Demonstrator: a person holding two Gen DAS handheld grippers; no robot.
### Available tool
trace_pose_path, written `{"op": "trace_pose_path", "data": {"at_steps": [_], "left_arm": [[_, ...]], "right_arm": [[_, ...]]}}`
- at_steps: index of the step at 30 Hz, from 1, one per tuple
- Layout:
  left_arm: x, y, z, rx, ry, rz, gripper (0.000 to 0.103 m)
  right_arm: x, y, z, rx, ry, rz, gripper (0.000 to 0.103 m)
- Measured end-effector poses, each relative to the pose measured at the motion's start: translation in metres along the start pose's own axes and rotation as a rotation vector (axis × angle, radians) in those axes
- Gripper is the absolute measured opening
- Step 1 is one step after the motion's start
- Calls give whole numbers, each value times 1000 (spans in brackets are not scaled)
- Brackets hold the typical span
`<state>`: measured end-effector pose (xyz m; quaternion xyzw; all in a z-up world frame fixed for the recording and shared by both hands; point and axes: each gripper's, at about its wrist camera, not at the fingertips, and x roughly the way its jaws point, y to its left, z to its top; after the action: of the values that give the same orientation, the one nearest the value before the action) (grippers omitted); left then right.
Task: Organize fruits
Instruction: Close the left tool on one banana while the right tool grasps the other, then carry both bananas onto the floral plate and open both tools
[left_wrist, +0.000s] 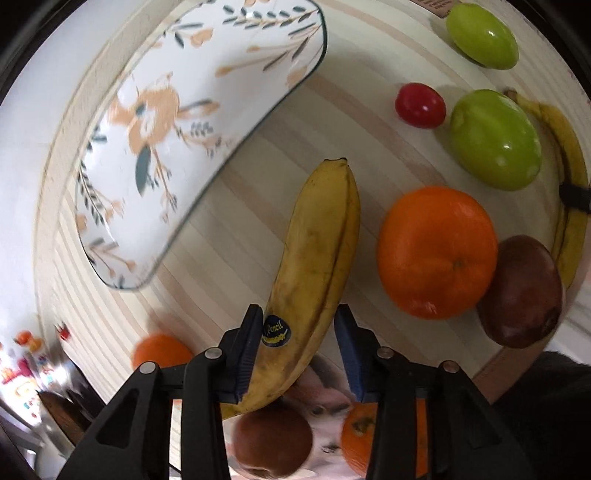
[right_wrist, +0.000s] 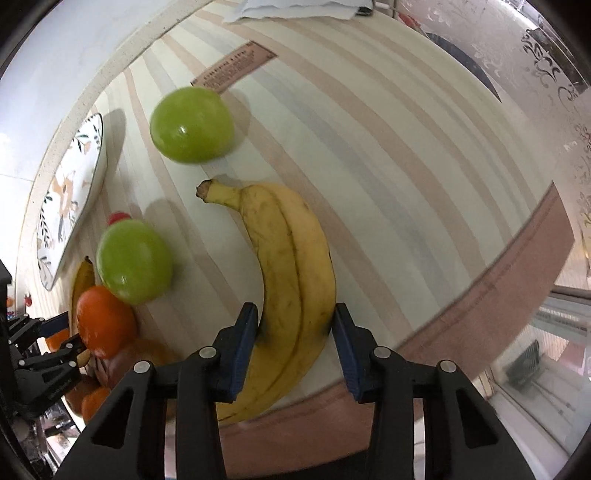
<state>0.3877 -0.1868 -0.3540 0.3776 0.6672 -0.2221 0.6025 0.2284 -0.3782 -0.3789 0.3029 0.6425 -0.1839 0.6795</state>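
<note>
Centrally: floral plate (left_wrist: 258, 55) bare on striped table (left_wrist: 240, 206). Stickered, brown-flecked banana (left_wrist: 317, 258) clamped by left gripper (left_wrist: 299, 354); second, cleaner banana (right_wrist: 291, 280) near table edge clamped by right gripper (right_wrist: 295, 350).

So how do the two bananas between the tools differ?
The left tool's banana carries a dark oval sticker and looks browner and more speckled; the right tool's banana shows no sticker and is a cleaner yellow. The left one's blunt tip points away, the right one's stem does. Both lie on the striped table.
</note>
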Motion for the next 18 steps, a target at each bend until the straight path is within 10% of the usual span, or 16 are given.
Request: {"op": "trace_pose_path", "data": {"at_steps": [6,9,18], "left_arm": [[19,5,-5,19,24,39,51],[19,5,-5,9,7,43,40],[-10,2,-34,-14,-73,64,33]], "right_arm": [[5,13,-10,-18,11,-35,46],[10,21,-10,-7,7,-44,56],[6,30,-23,6,-64,-65,40]]}}
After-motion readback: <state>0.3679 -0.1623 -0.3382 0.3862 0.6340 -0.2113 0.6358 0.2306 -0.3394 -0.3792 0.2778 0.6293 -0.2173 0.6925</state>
